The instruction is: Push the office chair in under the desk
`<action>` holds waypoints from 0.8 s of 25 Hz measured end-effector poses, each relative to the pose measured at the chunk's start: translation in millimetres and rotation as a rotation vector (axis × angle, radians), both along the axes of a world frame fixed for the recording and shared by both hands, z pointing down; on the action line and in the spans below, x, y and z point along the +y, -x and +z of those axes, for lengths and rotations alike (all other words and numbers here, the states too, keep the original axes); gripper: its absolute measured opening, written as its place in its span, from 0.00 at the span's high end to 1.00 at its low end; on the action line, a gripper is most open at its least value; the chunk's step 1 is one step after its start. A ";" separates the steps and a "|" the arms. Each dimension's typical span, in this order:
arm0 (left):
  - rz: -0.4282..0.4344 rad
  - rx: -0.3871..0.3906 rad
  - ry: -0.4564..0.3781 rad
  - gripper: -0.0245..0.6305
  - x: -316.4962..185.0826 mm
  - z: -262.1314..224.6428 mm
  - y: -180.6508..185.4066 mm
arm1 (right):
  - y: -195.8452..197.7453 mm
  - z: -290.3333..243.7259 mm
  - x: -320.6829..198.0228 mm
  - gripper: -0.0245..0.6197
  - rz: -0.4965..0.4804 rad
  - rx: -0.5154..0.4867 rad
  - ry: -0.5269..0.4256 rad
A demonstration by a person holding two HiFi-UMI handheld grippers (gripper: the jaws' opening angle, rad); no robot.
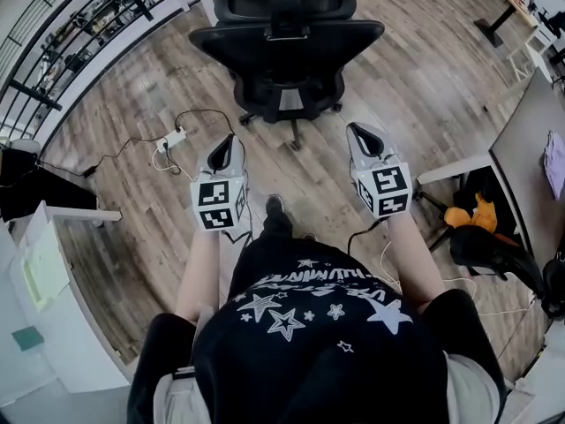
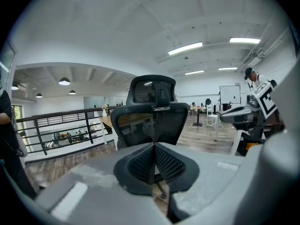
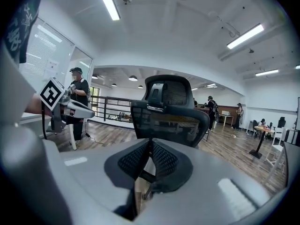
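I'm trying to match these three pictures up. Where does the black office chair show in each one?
Head view: office chair at top centre, seen from above.
Left gripper view: office chair in the centre, straight ahead.
Right gripper view: office chair centre, slightly right.
Shared landmark: black railing, top left in the head view, left of the chair in both gripper views.

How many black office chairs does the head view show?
1 for certain: the black office chair straight ahead, at top centre on the wood floor. A dark, partly hidden shape by the grey desk at right may be a second.
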State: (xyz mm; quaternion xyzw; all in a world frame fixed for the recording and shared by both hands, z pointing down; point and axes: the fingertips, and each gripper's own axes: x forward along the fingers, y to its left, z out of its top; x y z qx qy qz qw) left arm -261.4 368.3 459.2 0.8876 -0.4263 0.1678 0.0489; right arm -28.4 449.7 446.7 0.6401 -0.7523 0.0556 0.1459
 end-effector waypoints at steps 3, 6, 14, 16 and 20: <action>-0.011 0.003 -0.023 0.96 -20.2 -4.4 4.7 | -5.0 -2.7 -21.0 0.87 0.030 0.024 0.001; -0.008 -0.002 -0.046 0.95 -42.1 -7.6 4.6 | -13.0 -7.3 -42.0 0.81 0.064 0.069 -0.011; 0.027 -0.032 -0.091 0.78 -107.1 -12.5 -6.0 | -42.2 -13.2 -94.9 0.69 0.162 0.106 -0.012; 0.030 -0.043 -0.116 0.71 -125.4 -11.5 -7.0 | -48.9 -13.1 -107.8 0.65 0.186 0.118 -0.013; 0.054 -0.078 -0.195 0.58 -156.5 -20.4 -12.2 | -60.9 -13.5 -131.1 0.54 0.224 0.144 -0.005</action>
